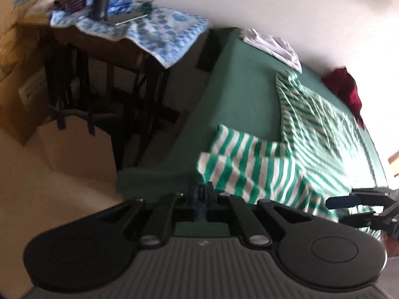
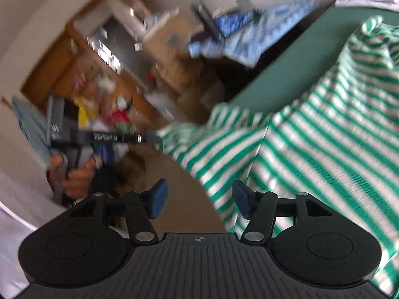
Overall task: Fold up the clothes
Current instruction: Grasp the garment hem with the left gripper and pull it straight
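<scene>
Lying across the green bed surface, the green-and-white striped garment fills the right half of the left wrist view, its body spread toward the upper right and one sleeve reaching toward the lower centre. In the right wrist view that sleeve's end runs past the bed edge at mid-frame, toward the left gripper.

The left gripper has its blue pads drawn together, apparently on the sleeve's cuff edge; the blur hides how much cloth sits between them. The right gripper stands wide open with nothing between its fingers, and its right pad is just beside the hem at the lower centre of its own frame.

The main risk, as I judge it, is a thin pinch: if the left pads hold only the cuff's rim, a pull could let it slip out and the sleeve would drop off the bed edge. Pulling with one side held and the other free could also drag the whole body sideways and wrinkle it, spoiling any straight fold line. The open right gripper could bunch the hem or catch two layers if it closes without sliding under a single edge.

A white cloth and a dark red one lie at the upper right of the left wrist view, and a sweeping fold might knock them.
</scene>
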Motion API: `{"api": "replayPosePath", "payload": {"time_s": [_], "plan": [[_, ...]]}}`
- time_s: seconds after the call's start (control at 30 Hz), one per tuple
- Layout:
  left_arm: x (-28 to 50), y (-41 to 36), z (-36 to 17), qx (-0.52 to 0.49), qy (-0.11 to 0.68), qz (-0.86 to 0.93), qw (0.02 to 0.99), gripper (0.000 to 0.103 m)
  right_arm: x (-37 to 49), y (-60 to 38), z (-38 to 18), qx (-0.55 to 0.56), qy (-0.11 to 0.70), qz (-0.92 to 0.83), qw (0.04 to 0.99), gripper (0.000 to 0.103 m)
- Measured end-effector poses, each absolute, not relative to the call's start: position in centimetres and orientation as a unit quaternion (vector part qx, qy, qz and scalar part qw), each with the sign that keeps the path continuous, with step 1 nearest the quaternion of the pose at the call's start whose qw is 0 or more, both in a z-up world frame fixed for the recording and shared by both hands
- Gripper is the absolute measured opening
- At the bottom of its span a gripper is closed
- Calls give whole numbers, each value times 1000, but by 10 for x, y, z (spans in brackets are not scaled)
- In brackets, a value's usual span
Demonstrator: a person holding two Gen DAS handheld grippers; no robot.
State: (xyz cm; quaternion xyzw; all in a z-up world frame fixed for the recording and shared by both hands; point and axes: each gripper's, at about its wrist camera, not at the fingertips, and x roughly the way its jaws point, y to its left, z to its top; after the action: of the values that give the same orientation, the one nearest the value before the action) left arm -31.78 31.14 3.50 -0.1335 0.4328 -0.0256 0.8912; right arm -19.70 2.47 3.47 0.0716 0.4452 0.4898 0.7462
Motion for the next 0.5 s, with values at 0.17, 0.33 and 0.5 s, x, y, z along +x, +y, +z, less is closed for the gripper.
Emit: {"api": "replayPosePath", "payload": {"time_s": [0.17, 0.33, 0.5], "plan": [[-316, 305, 21, -68, 433, -16, 899, 58, -218, 47, 20, -47, 417, 414, 808, 63], [-285, 304, 3, -119, 428, -39, 895, 94, -234, 60, 13, -84, 364, 357, 856, 48], [-285, 306, 25, -127, 396, -64, 907, 8, -225, 48, 17, -22, 380, 330, 864, 3]]}}
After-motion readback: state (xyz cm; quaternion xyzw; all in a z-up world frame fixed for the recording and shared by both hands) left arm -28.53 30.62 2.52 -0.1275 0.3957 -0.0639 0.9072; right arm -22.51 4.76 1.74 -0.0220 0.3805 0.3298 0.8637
